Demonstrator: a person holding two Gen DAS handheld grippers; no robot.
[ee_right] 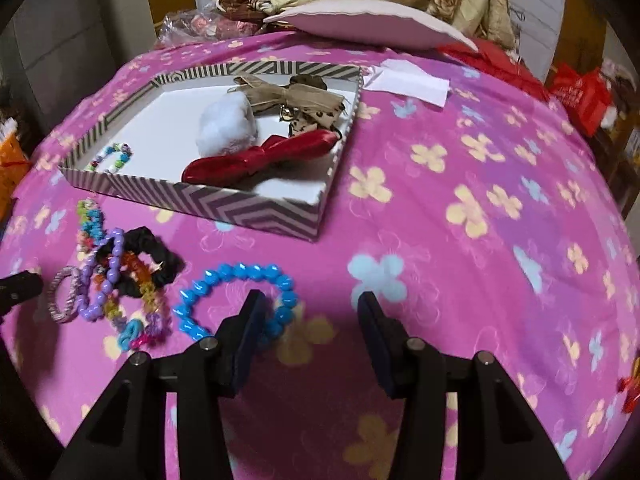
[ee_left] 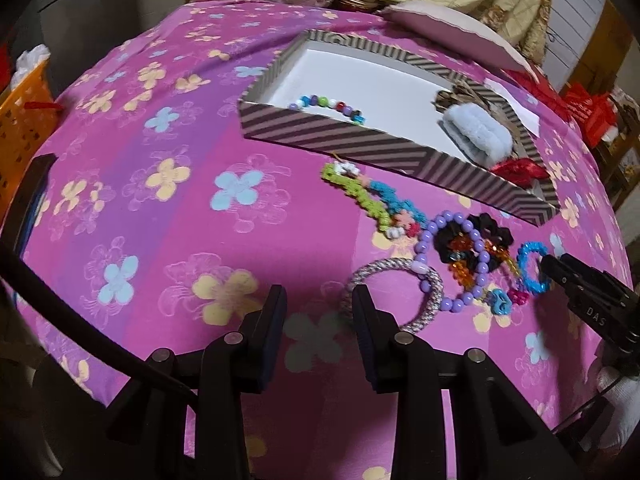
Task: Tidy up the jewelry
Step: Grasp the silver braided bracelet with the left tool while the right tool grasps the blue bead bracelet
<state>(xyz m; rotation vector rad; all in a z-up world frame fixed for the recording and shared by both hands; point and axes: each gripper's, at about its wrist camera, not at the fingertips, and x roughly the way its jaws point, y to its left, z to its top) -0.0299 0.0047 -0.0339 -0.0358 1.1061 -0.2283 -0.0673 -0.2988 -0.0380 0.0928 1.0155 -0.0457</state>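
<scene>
Floral pink cloth (ee_right: 460,184); white plate (ee_right: 360,22); orange basket (ee_left: 24,120)

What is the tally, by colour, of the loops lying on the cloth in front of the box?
Purple loop: 1
Blue loop: 1
Black loop: 1
Silver loop: 1
Green-blue loop: 1
Orange-mixed loop: 1
Total: 6

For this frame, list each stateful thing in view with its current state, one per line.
striped box: open, partly filled.
red bow: in the box.
multicolour bead bracelet: in the box.
blue bead bracelet: on the cloth, left finger of the right gripper inside its loop, not gripped.
purple bead bracelet: on the cloth, in the tangled pile.
left gripper: open, empty.
</scene>
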